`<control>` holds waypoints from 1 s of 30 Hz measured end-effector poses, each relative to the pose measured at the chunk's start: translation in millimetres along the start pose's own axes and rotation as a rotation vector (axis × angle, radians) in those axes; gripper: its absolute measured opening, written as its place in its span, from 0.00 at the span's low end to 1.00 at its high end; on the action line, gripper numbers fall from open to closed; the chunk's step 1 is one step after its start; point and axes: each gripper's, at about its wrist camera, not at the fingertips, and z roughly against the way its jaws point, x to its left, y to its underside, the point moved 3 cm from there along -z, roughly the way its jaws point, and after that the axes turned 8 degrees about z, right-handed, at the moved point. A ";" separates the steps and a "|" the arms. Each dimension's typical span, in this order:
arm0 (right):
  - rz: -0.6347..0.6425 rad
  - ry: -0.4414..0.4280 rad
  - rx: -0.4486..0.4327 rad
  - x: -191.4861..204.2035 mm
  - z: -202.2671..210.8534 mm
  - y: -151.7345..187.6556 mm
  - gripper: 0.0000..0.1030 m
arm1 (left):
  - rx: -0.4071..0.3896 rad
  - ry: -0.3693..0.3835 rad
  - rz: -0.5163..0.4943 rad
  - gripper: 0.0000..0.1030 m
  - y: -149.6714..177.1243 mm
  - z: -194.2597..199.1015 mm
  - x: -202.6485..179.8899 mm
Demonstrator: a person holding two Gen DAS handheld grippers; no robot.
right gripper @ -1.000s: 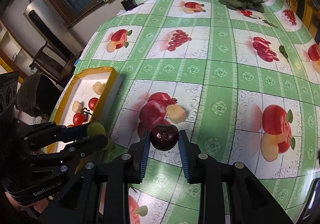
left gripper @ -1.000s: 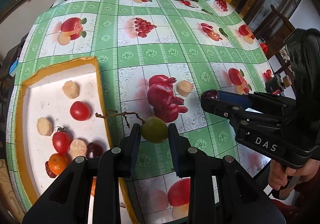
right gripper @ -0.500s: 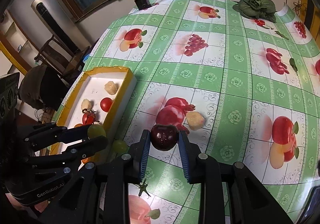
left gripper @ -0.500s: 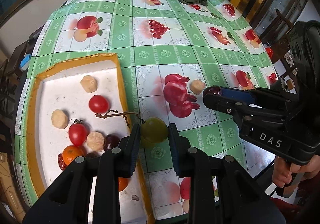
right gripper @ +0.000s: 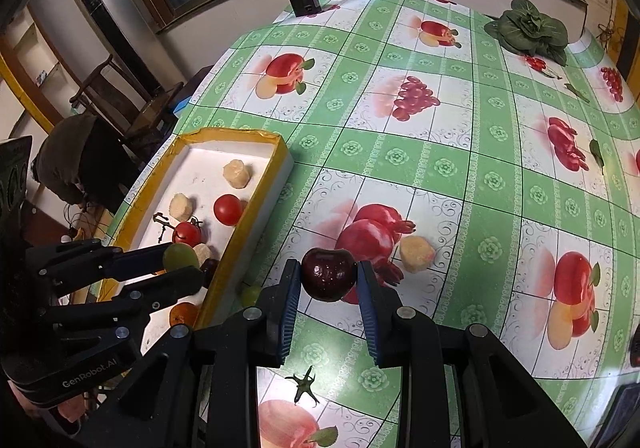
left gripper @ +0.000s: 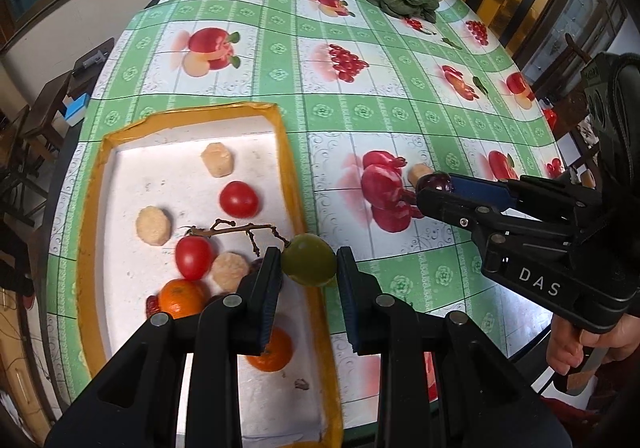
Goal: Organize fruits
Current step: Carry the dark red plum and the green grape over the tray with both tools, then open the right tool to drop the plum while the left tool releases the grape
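Note:
My left gripper [left gripper: 308, 268] is shut on a green grape [left gripper: 309, 259] with a bare brown stem [left gripper: 236, 229], held above the right rim of the yellow-edged white tray [left gripper: 286, 152]. It also shows in the right wrist view [right gripper: 180, 268]. My right gripper [right gripper: 329, 288] is shut on a dark red plum [right gripper: 329, 273] above the tablecloth, right of the tray. The tray holds tomatoes [left gripper: 239, 199], oranges [left gripper: 182, 298] and pale peeled pieces [left gripper: 217, 159]. One pale piece [right gripper: 416, 253] lies loose on the cloth. A second green grape [right gripper: 250, 294] lies beside the tray.
A green leafy vegetable [right gripper: 528, 28] and a small black box [right gripper: 304, 2] sit at the table's far end. A green tomato calyx [right gripper: 305, 388] lies on the cloth near me. Chairs and furniture stand left of the table [right gripper: 120, 96].
My left gripper has carried the green grape left, from over the cloth to over the tray's right rim. The right gripper has kept hold of the plum and drawn back slightly.

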 end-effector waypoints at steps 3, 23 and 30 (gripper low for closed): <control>0.010 -0.006 -0.002 5.7 -1.1 -3.2 0.28 | -0.011 -0.018 0.019 0.25 0.2 4.5 12.5; 0.088 -0.109 0.004 54.9 -16.5 -22.1 0.28 | 0.001 -0.076 0.161 0.25 23.4 12.2 81.0; 0.130 -0.158 0.019 80.6 -27.7 -36.1 0.28 | 0.018 -0.075 0.200 0.25 37.9 9.2 93.6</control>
